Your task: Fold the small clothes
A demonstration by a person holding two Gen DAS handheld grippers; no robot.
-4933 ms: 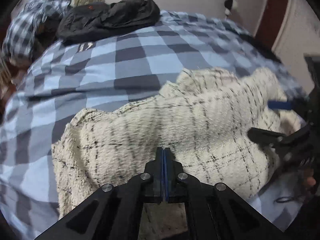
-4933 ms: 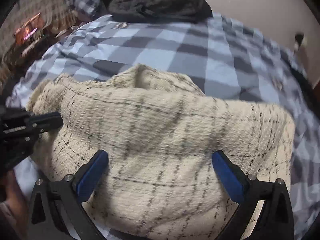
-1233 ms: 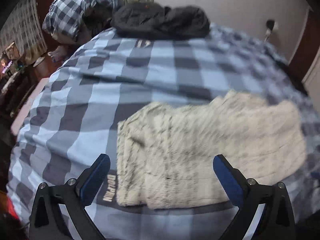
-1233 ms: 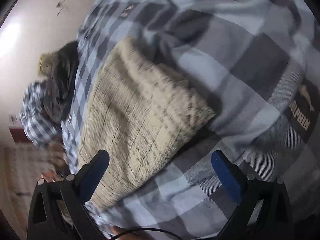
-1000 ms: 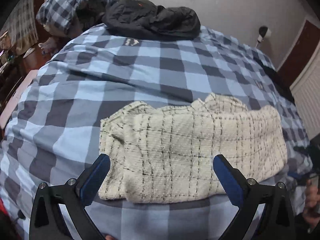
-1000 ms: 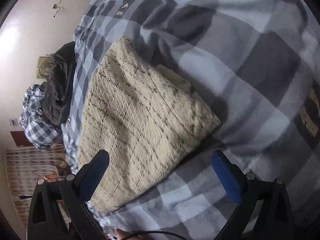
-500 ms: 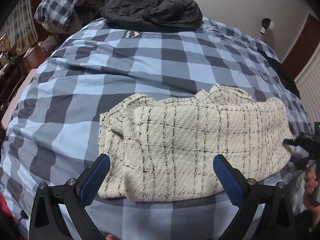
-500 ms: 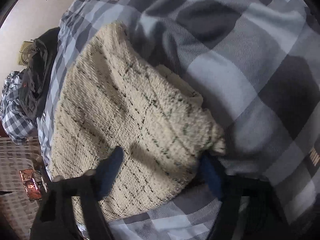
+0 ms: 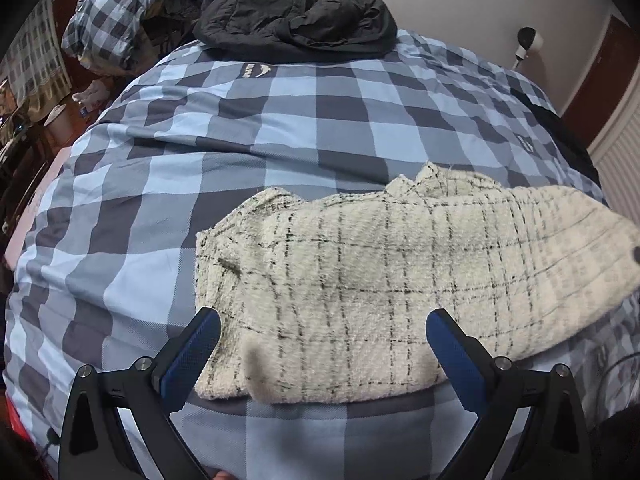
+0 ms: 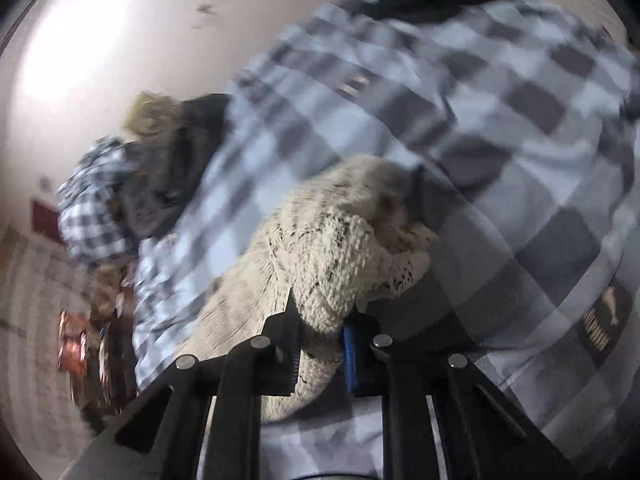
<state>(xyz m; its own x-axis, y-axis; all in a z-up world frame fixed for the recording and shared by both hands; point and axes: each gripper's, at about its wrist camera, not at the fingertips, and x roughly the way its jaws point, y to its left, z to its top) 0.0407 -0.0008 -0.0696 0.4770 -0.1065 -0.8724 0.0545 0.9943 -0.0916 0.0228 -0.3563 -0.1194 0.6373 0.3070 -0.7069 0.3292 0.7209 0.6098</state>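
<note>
Left gripper (image 9: 322, 354): jaws spread wide, blue pads well apart, nothing pressed between them; it points steeply downward. Right gripper (image 10: 320, 342): jaws have just been closing and now stand nearly together, both pads pressing on a bunched fold of the garment (image 10: 332, 264) gripped between them; the right wrist view is tilted and motion-blurred.
</note>
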